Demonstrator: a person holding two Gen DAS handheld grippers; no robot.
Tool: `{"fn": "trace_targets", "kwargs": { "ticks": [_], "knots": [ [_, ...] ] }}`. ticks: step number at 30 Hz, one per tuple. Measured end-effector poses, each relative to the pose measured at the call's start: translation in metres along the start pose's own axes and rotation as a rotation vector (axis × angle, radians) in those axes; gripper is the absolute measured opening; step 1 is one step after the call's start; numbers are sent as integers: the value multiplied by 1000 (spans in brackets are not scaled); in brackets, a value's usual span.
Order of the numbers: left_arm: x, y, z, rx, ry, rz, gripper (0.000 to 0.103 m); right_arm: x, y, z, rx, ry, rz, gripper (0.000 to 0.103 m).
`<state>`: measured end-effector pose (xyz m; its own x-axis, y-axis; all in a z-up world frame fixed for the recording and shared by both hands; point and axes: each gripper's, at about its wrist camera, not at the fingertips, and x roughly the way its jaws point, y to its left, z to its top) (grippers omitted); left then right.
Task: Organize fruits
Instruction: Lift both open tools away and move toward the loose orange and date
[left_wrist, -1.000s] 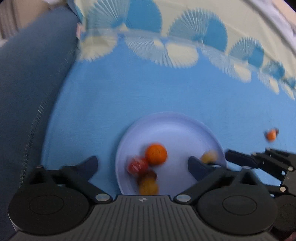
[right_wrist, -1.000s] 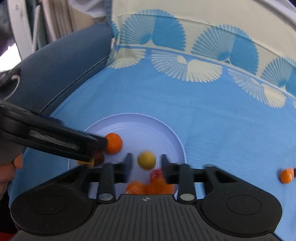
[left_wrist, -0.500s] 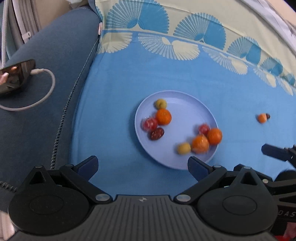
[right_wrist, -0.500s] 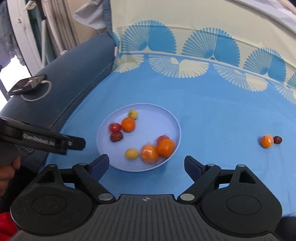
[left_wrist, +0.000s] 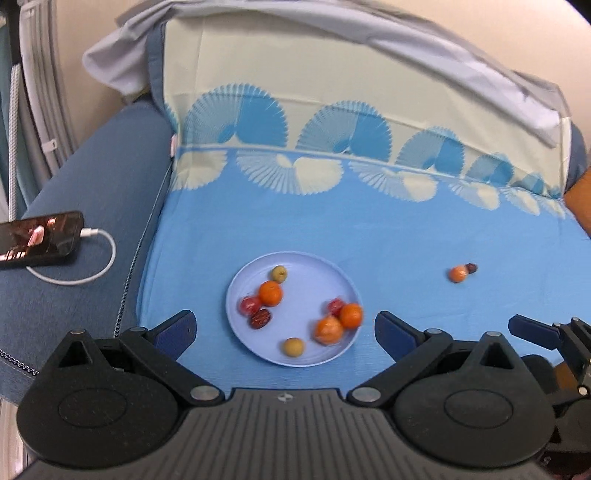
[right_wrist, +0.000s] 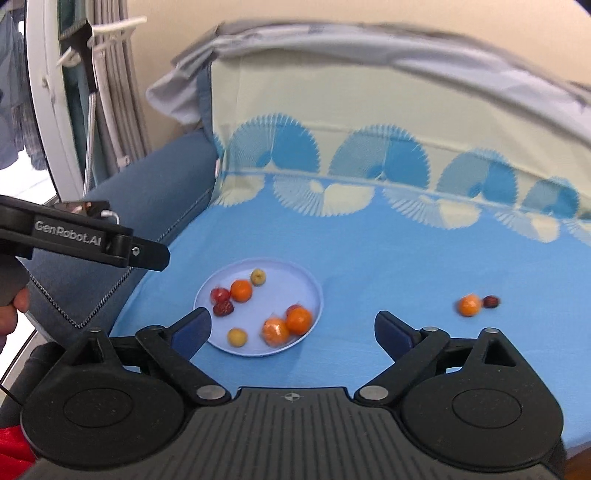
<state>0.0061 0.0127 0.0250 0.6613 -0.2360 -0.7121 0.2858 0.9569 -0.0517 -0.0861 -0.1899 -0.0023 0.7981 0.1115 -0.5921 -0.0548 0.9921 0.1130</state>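
Fruits mostly on the plate, two strays left on the cloth

Fruits sat in two groups. Seven lay on the pale blue plate (left_wrist: 236, 295): a yellow-green one at the far rim, an orange (left_wrist: 270, 293) touching a red fruit and a dark wrinkled date, a yellowish one near the front rim, and two oranges with a red fruit packed at the right. Well apart to the right, on the blue cloth (left_wrist: 369, 229), a small stray orange (right_wrist: 470, 305) lay touching a dark stray date (right_wrist: 491, 301).

Both tools were held back from the plate and empty. The left gripper (left_wrist: 285, 326) had its jaws spread wide, and so did the right gripper (right_wrist: 292, 328).

Judging by their look, these were small, light, round pieces that would roll easily on a smooth, shallow-rimmed plate. The oranges seemed firm and dimpled, and best taken across the widest middle with light pressure. The red ones looked glossy, perhaps wrapped, so they might slip. The date seemed soft and shrivelled, and too small for anything but a careful, centred pinch. The cloth beneath appeared soft and yielding.
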Motion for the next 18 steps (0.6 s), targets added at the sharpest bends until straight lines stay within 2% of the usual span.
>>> {"fn": "trace_targets", "kwargs": {
  "ticks": [4, 10, 18],
  "knots": [
    [-24, -8, -11, -14, -56, -24, 103, -20, -1, -6, -5, -24, -21, 98],
    [-38, -13, -28, 7, -53, -23, 103, -35, 7, -14, -23, -54, -25, 101],
    [-45, -15, -26, 8, -70, -11, 103, -39, 4, -16, -15, -78, -13, 102]
  ]
}}
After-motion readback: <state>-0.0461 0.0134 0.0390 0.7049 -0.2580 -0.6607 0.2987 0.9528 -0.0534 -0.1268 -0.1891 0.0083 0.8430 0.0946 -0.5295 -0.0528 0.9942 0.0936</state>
